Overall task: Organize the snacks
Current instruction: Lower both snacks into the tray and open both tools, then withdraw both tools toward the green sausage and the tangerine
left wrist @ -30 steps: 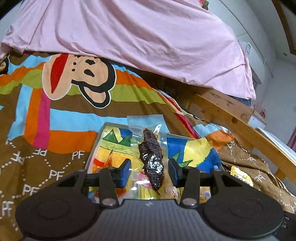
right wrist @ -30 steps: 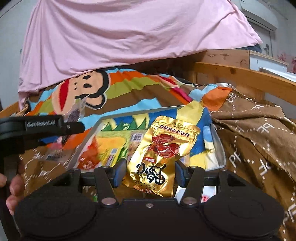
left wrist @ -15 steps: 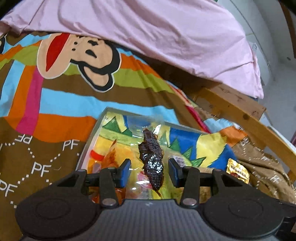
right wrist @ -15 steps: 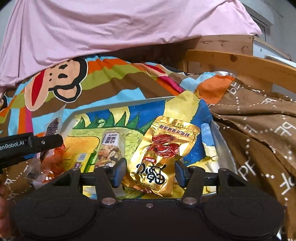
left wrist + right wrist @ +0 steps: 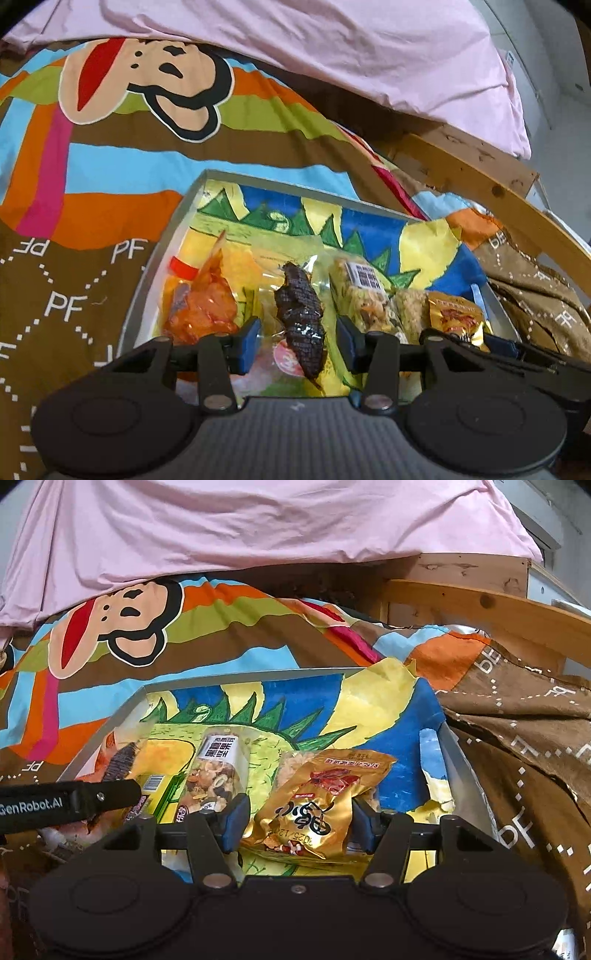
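**Both packs held over the tray, long axes pointing away**

The bed (image 5: pixel 110 206) with its striped monkey quilt carries everything; a pink sheet (image 5: pixel 258 528) hangs behind it and a wooden rail (image 5: pixel 480 605) runs off to the right.

The tray (image 5: pixel 162 258), lined with a bright drawing, lies straight ahead of and just below both tools. Its near edge is hidden under them, and its far rim sits well ahead.

Inside the tray, ahead of the left tool (image 5: pixel 295 341), an orange pack (image 5: pixel 201 306) lies to the left and a nut pack (image 5: pixel 364 295) to the right. The same nut pack appears ahead and left of the right tool (image 5: pixel 297 819), with a paler pack partly hidden just behind the gold one.

The left tool is clenched on a clear pack of dark jerky (image 5: pixel 301 314). The pack's long axis runs forward along the fingers, slightly tilted. The right tool grips a gold pack (image 5: pixel 321 801) the same way, top end pointing away.

The relation that matters, as I judge it, is that each pack hangs over the near half of the tray, between neighbours already laid down. The jerky has a gap between the orange and nut packs; the gold pack sits right of the nut pack, above the pale one. Whether either pack already touches the liner cannot be told. Lowering and letting go should suffice, the left tool being nearer the open gap.
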